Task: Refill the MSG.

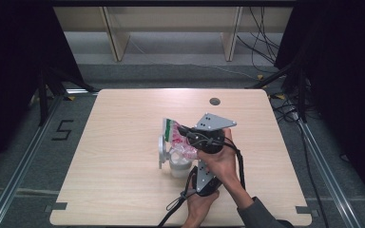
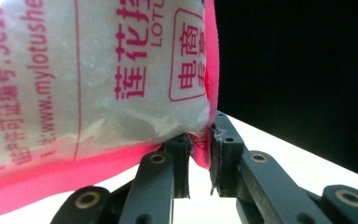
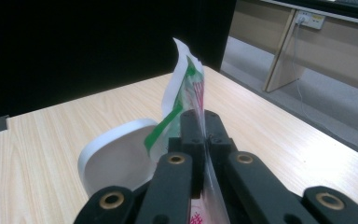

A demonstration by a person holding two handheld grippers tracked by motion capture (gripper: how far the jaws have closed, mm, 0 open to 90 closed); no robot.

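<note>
pink-printed bag [image 1: 178, 140] sits mid-frame over the white container [image 1: 179, 167], tilted; left gripper [image 2: 199, 161] clenches its corner, right gripper [image 3: 203, 140] its edge. emptying looks underway, how far i cannot tell.

From above, the right hand [image 1: 221, 159] covers most of the left gripper [image 1: 200, 178], and the bag [image 1: 180, 140] hides much of the white container [image 1: 179, 167]. In the left gripper view the bag [image 2: 93, 79] runs off the top and left edges; its small print is perhaps a web address.
</note>
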